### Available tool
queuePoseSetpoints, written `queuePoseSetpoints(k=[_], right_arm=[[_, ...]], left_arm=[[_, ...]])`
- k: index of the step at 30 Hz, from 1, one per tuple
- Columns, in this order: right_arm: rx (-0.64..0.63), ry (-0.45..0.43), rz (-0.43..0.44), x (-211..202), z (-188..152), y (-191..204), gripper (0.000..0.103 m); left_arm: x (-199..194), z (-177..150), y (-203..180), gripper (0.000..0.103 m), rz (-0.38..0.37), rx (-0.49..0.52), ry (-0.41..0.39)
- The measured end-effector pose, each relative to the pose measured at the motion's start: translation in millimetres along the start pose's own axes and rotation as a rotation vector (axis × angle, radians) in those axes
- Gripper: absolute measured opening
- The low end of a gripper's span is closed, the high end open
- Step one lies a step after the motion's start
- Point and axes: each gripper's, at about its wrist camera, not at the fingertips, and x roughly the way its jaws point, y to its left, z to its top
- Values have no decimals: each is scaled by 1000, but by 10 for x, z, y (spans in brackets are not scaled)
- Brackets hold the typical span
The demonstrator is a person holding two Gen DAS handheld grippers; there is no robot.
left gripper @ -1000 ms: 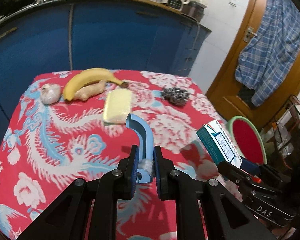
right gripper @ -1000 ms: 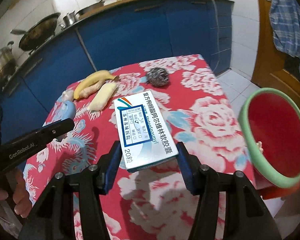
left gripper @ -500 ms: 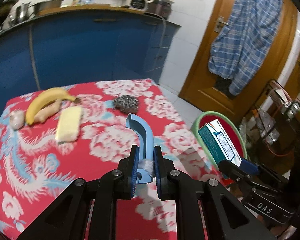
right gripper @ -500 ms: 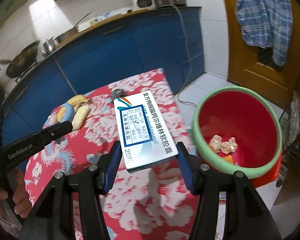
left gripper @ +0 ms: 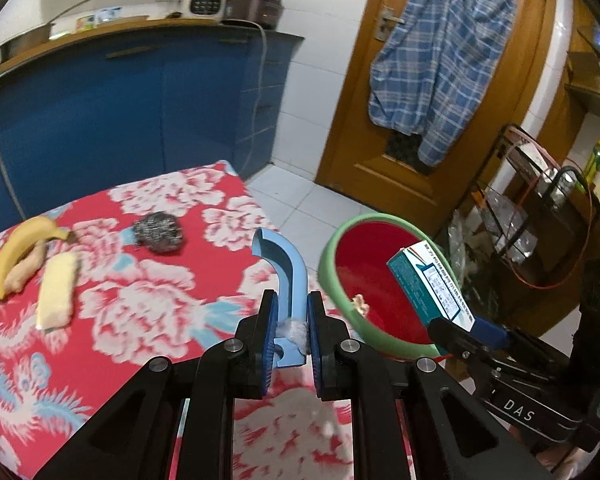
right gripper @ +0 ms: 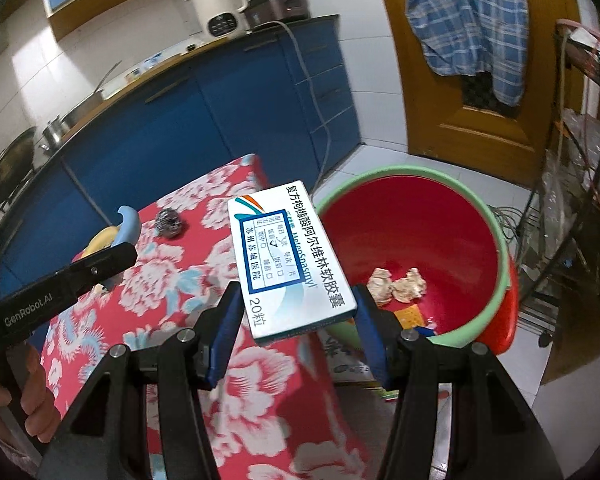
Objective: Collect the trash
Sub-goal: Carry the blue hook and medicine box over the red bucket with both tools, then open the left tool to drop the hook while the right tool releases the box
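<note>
My left gripper (left gripper: 292, 330) is shut on a curved light-blue plastic piece (left gripper: 286, 268), held over the table's right edge. My right gripper (right gripper: 298, 326) is shut on a white and teal medicine box (right gripper: 290, 256), held beside the rim of a red bucket with a green rim (right gripper: 496, 248). The box (left gripper: 428, 284) and the bucket (left gripper: 328, 276) also show in the left wrist view. The bucket stands on the floor right of the table and holds crumpled paper (right gripper: 396, 284) and other scraps. The blue piece shows in the right wrist view (right gripper: 128, 224).
The table has a red flowered cloth (left gripper: 140, 304). On it lie a steel scourer (left gripper: 160, 232), a banana (left gripper: 18, 252), ginger (left gripper: 26, 268) and a pale yellow block (left gripper: 56, 292). Blue cabinets (left gripper: 100, 112) stand behind. A wooden door (left gripper: 380, 152) and a wire rack (left gripper: 540, 220) stand at right.
Both grippers have swung right, from over the table toward the bucket, each still holding its item. The bucket's inside has come into view.
</note>
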Motion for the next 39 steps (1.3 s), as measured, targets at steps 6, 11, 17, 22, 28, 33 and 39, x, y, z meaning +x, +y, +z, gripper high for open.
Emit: queuePoseSetpoints(k=[6,11,17,22,28,33,39], right_arm=[[56,5,-32,42,25,-279,58],[98,22,-58,140,32,-504,58],[157,48,-85,279,19,-771,58],[194,67,-110,372,9,-952,59],[224,75,-132,431,-1,-1098,59],[247,65,-134,415,-6,-1181,61],[253,38,-147,322,13,-1223,61]], left_arm=[[221,49,-217,15,-30,39,30],[401,56,-363,15,-46,61,57],[638,65,-530,15,-58,91,99],[802,66,-666,15,-67,112,127],[973,45,-767,15,-78,127,158],[1083,37,-840,15,-87,143,180],[1190,9,-886,15,-92,148,202]])
